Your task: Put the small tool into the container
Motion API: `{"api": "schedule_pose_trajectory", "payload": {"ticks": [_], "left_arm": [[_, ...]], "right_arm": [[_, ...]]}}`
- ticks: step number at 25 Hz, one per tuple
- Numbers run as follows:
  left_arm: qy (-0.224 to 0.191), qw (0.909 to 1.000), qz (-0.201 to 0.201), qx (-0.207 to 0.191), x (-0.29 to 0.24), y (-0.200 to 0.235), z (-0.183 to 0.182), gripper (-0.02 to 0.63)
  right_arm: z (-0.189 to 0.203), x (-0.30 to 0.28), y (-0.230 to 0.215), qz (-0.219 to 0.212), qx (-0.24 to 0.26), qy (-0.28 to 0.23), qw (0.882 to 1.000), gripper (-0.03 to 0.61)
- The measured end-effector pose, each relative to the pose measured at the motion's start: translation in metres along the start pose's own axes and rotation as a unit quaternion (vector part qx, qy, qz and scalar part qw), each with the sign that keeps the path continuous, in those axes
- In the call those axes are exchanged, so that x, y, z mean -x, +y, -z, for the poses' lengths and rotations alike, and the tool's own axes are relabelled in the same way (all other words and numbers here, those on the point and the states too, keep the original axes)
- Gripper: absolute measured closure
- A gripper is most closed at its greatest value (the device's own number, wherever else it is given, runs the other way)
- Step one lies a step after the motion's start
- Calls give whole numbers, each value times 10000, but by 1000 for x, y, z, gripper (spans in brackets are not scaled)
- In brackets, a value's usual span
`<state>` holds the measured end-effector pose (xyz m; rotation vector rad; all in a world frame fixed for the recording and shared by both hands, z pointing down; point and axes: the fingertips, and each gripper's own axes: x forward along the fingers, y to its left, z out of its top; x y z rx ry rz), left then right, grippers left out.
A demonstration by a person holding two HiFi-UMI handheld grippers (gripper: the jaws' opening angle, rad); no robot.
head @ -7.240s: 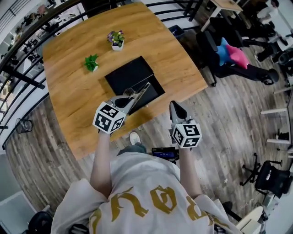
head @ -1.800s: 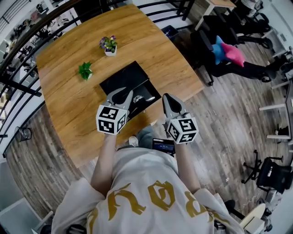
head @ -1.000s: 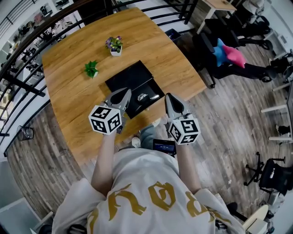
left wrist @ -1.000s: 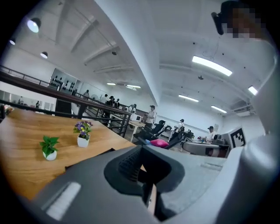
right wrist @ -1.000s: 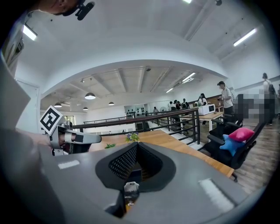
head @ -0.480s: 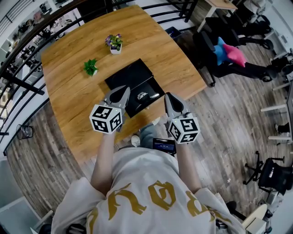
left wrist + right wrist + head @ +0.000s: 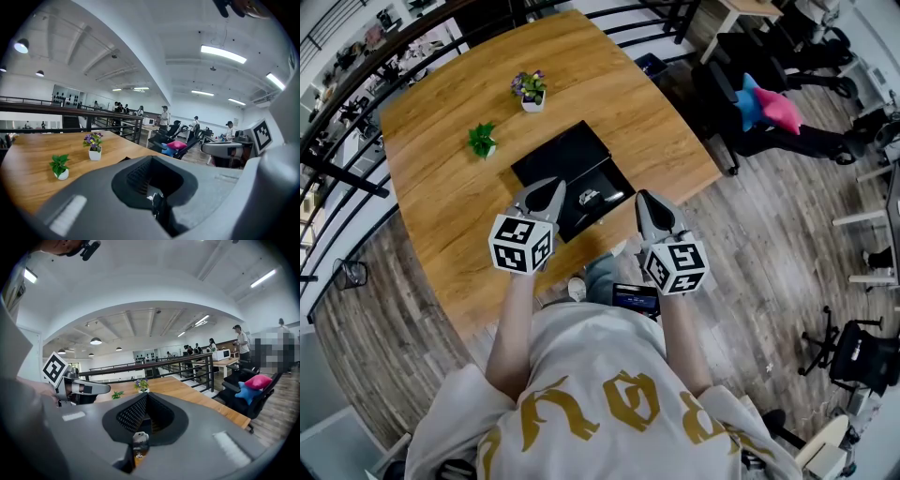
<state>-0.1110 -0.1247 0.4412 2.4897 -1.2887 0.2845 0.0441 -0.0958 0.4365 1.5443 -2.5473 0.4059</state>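
Wood table (image 7: pixel 441 197), rounded corners. Black container (image 7: pixel 564 157) sits flat on it, just ahead of left gripper (image 7: pixel 546 194), ahead-left of right gripper (image 7: pixel 649 208). Farther out from left gripper: green plant (image 7: pixel 482 141) in white pot, off to its left; purple-flowered plant (image 7: pixel 531 87) in white pot, beyond the container. Pots apart from each other & from container.

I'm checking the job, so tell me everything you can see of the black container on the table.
The black container is a flat, shallow, matte rectangular case, open on top. It lies on the wooden table, turned diagonally near the table's front edge. A small silvery tool lies inside its nearer half.
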Motion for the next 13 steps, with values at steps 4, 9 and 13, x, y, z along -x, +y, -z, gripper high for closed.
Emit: {"api": "schedule_pose_trajectory", "payload": {"ticks": [4,9,13], "left_arm": [[41,10000,63,11,-2,-2,2,614],[102,9999,84,45,-4,-1,6,614],[139,9998,100,119,-6,1,9,614]], "right_arm": [[2,-1,2,-27,-5,12,10000,554],[2,-2,2,-25,-14,18,10000,554],[4,-2,0,-10,-8,27,10000,554]]}}
